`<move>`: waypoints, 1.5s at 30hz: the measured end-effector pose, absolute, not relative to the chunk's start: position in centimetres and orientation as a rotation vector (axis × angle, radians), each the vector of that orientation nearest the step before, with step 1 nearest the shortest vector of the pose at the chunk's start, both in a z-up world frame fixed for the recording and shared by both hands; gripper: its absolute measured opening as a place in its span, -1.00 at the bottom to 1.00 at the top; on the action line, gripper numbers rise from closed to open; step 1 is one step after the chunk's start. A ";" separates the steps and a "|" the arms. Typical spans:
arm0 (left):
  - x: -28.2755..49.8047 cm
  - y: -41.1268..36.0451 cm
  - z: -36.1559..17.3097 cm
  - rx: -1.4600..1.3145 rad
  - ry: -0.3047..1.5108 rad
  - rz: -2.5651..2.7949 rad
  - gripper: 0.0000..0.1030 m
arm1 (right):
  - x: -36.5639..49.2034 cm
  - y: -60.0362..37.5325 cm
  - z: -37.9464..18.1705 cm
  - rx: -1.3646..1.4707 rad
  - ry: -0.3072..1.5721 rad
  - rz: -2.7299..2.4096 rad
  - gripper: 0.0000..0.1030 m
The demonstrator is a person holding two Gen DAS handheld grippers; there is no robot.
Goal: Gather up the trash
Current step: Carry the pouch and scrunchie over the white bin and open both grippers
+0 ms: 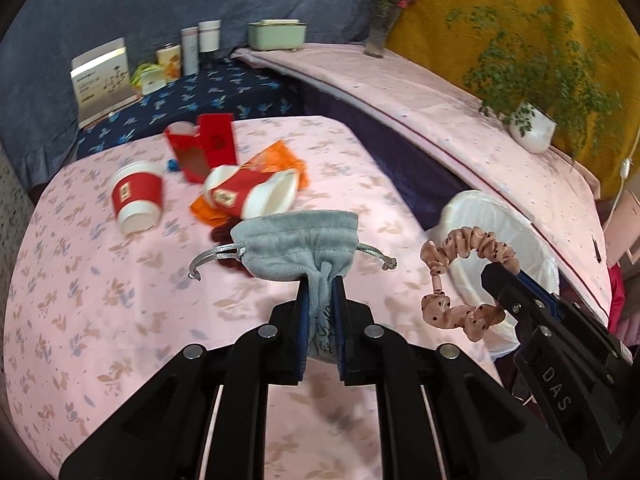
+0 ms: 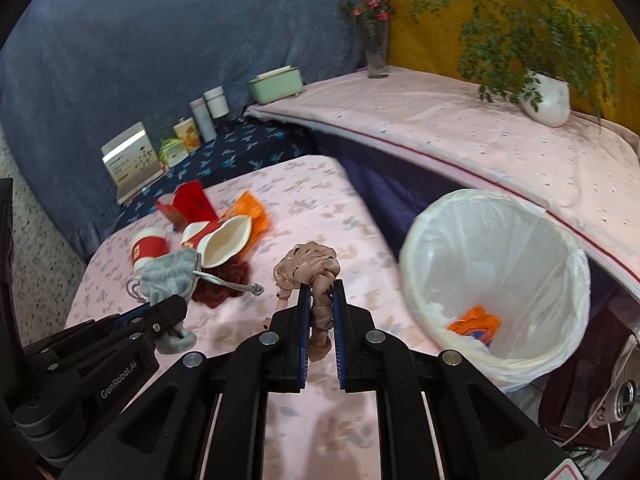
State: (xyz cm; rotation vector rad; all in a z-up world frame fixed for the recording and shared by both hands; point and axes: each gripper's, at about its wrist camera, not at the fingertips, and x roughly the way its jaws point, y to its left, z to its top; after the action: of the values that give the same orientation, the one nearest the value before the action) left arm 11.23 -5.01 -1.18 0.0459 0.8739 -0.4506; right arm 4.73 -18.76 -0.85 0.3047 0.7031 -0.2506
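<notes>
Scrunchie (image 2: 316, 280) pinched in right gripper (image 2: 320, 292), near bin (image 2: 496, 280); left gripper (image 1: 320, 284) clamps pouch (image 1: 296, 244).

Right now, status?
Left claw shut on grey velvet drawstring pouch. Right claw shut on pink dotted fabric scrunchie. White-lined bin unobstructed.

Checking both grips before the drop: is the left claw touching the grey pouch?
Touching. The left wrist view shows the left claw pinching the grey pouch between its pads.
</notes>
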 end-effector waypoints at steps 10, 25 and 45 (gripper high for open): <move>9.3 -13.7 -0.2 0.143 0.845 -0.579 -0.80 | 1.1 -26.6 0.0 0.376 0.646 -0.389 -0.80; 8.5 -24.1 -0.8 0.222 0.858 -0.754 -0.71 | -2.2 -35.7 -1.4 0.449 0.629 -0.549 -0.79; 11.1 -22.7 -1.3 0.192 0.852 -0.631 0.13 | 0.8 -36.3 -2.6 0.451 0.655 -0.539 -0.58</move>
State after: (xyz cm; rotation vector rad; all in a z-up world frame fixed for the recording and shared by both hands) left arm 11.08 -22.68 -1.32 0.1917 0.8522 -0.6311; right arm 0.82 -36.31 -2.59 0.4509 0.6547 -0.5395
